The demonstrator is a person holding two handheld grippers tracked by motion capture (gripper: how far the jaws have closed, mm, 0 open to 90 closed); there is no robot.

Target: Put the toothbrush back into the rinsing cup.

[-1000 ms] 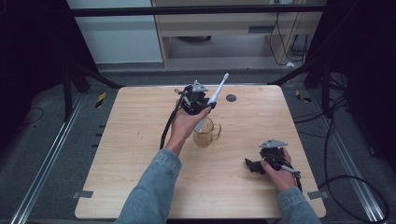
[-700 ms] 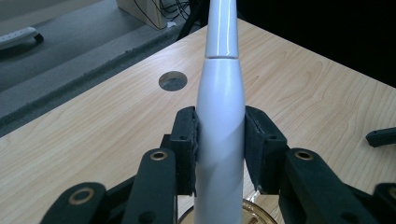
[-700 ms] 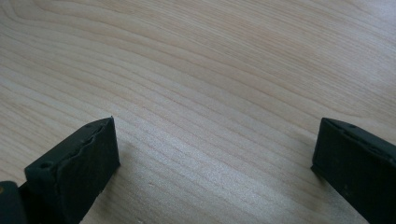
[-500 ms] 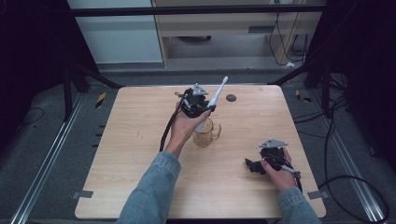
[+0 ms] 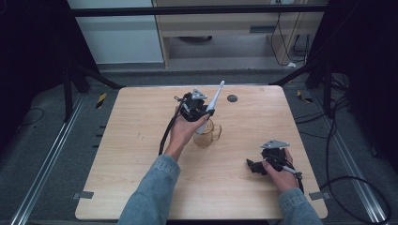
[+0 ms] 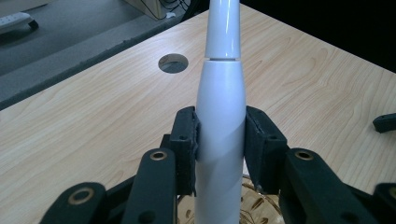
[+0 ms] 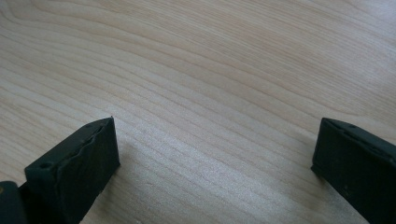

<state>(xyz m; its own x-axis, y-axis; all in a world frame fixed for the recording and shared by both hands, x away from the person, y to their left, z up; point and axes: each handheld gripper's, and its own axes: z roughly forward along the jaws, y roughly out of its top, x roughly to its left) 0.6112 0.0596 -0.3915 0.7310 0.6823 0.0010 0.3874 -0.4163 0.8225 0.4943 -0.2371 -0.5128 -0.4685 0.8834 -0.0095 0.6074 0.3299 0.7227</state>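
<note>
The left gripper (image 6: 219,154) clenched the white electric toothbrush (image 6: 220,116), tilted toward one o'clock over the glass mug (image 5: 206,135) mid-worktop (image 5: 141,117). The right gripper (image 7: 212,163), fingers released, rested at four o'clock. Lowered off-centre, the toothbrush could tip the mug.

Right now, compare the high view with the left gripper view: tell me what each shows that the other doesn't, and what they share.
High view alone: the right gripper resting open on the table, both forearms, and the glass mug's handle.

Left gripper view alone: the black pads pressed against the toothbrush body, and the seam below its neck.

Both: the left gripper clamping the white toothbrush above the amber glass mug, and the table's round hole.
</note>
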